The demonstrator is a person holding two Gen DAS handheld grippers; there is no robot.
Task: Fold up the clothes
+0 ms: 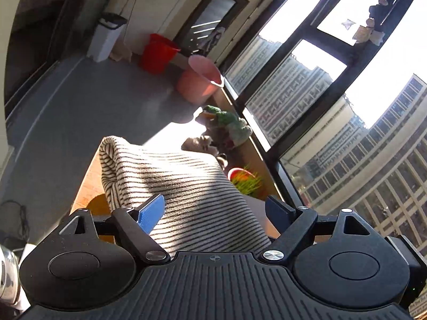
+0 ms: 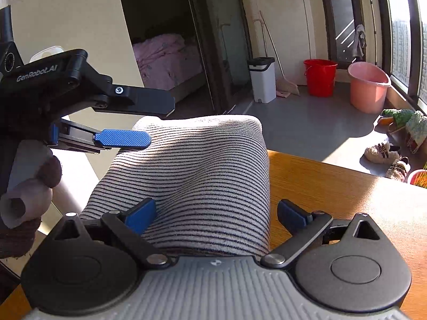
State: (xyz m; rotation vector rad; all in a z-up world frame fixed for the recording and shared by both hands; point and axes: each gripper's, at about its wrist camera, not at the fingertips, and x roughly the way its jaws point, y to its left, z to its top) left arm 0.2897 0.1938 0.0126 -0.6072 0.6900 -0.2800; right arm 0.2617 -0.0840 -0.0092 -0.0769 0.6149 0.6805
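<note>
Both your tongs, left (image 1: 214,209) and right (image 2: 216,213), are spread; the shirt (image 2: 202,170) overhangs the surface (image 2: 333,184) and may slide off.

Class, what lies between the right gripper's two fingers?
The striped garment, lying folded on the wooden table, fills that gap in the right wrist view; the right gripper stands open.

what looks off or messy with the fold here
The striped garment is folded but humped, not flat, and its left side hangs past the table edge. Both grippers, left and right, are open and not gripping it.
</note>
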